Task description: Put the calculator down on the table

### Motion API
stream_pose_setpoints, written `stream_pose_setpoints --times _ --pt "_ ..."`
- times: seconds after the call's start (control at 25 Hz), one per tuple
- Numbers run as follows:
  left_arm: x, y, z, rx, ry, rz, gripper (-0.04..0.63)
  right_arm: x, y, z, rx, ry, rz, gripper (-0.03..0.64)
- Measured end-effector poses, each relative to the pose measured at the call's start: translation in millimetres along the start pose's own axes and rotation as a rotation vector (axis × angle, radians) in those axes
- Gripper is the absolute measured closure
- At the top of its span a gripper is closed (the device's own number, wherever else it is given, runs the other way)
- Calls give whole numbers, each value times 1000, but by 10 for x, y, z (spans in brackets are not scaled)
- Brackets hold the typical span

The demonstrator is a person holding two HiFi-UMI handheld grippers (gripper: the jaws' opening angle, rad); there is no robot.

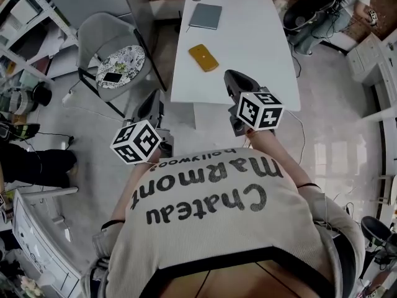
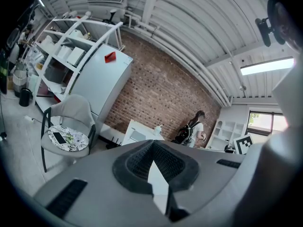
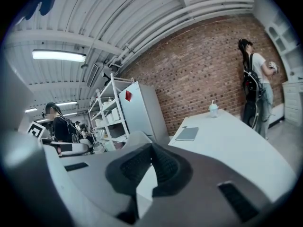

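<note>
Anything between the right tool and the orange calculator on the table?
Nothing visible. The calculator lies flat on the white table, with only bare tabletop between it and the right tool. The grey notebook lies beyond it, out of the way.

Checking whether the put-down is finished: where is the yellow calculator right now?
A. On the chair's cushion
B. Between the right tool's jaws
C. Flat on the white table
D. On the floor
C: the yellow calculator lies flat on the white table, with nothing gripping it.
</note>
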State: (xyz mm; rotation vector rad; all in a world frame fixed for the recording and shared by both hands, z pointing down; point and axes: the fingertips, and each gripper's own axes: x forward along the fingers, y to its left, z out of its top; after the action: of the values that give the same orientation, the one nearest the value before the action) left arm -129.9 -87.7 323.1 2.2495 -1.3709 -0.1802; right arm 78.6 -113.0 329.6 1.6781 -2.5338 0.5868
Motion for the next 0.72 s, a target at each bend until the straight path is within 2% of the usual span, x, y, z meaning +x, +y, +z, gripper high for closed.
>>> stream_pose_setpoints --times 0.72 --pt "147 -189 -155 0 20 -1 594 -110 -299 -83 28 25 -16 615"
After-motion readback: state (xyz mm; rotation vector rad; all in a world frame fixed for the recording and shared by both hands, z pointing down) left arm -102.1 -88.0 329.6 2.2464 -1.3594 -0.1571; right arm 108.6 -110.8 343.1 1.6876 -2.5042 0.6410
